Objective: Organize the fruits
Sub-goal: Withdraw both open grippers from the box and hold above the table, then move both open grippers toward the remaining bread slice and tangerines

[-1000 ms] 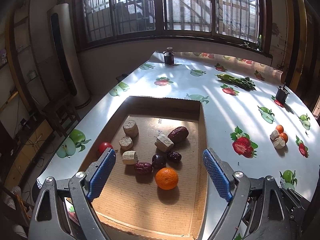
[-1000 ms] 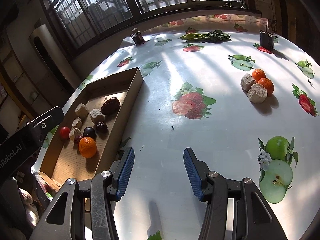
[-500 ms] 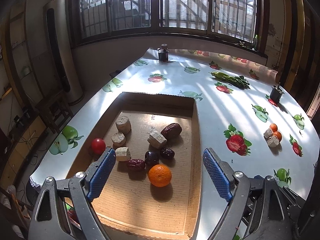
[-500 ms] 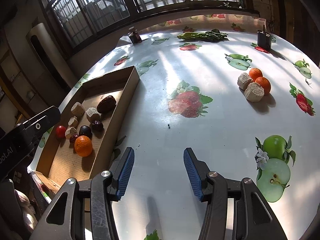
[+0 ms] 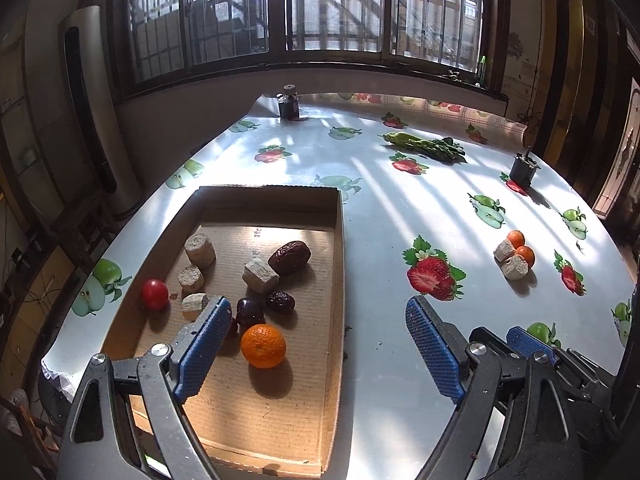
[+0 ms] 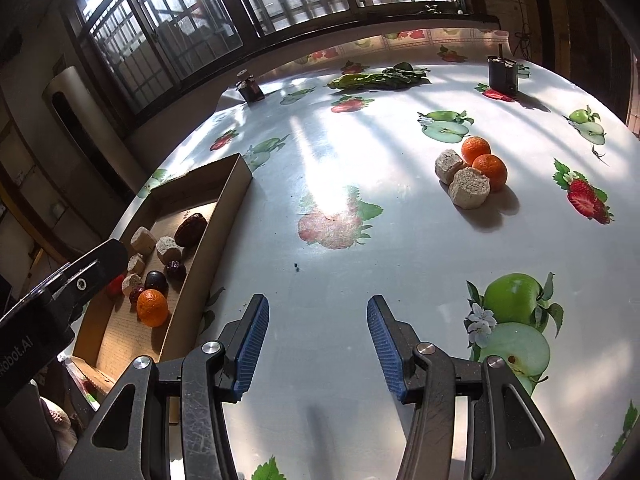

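A shallow cardboard tray at the table's left holds an orange, a red tomato, dark dates and several beige chunks. My left gripper hangs open above the tray's near right part, nothing between its fingers. Out on the tablecloth lie two small oranges and two beige chunks in a cluster. My right gripper stands open over bare tablecloth, well short of that cluster.
The round table wears a white cloth printed with strawberries and apples. Green leafy vegetables lie at the back, with a dark jar and a dark container near the far edges. A floor drop lies left of the tray.
Both grippers have shifted a little: in the left view the tray slid leftward and the right gripper's tip came into sight at lower right; in the right view the orange cluster sits slightly closer.
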Available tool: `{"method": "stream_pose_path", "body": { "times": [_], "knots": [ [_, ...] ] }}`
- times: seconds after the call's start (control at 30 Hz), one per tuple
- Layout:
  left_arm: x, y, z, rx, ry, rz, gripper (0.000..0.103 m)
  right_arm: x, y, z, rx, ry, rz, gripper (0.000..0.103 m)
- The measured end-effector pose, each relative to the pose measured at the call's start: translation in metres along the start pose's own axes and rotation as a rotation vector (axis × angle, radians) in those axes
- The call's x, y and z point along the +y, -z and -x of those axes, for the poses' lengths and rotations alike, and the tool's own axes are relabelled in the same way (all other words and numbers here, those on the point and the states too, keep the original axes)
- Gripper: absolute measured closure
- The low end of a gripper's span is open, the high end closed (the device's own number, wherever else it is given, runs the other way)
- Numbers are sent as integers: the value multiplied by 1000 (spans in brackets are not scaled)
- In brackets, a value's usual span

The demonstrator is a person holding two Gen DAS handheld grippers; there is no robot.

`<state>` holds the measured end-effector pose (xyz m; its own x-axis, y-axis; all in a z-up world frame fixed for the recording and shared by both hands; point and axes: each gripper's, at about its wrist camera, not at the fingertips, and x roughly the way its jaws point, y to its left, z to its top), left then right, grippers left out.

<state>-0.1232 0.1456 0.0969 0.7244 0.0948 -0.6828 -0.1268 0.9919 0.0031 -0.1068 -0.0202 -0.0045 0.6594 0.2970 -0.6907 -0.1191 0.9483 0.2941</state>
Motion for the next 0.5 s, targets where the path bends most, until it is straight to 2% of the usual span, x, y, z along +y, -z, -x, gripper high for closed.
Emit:
{"method": "stream_pose_path", "body": {
  "times": [0.27,0.37,0.5],
  "knots": [
    [-13,0,-4,32,50,-20,14,-63,-27,25,-32,71,-72,48],
    [-17,2,-4,29,54,-34,14,-96,-45,43,-67,142,-70,48],
    [-27,4,-18,75,83,-40,14,-136,-68,54,-81,270,-68,48]
  ]
}}
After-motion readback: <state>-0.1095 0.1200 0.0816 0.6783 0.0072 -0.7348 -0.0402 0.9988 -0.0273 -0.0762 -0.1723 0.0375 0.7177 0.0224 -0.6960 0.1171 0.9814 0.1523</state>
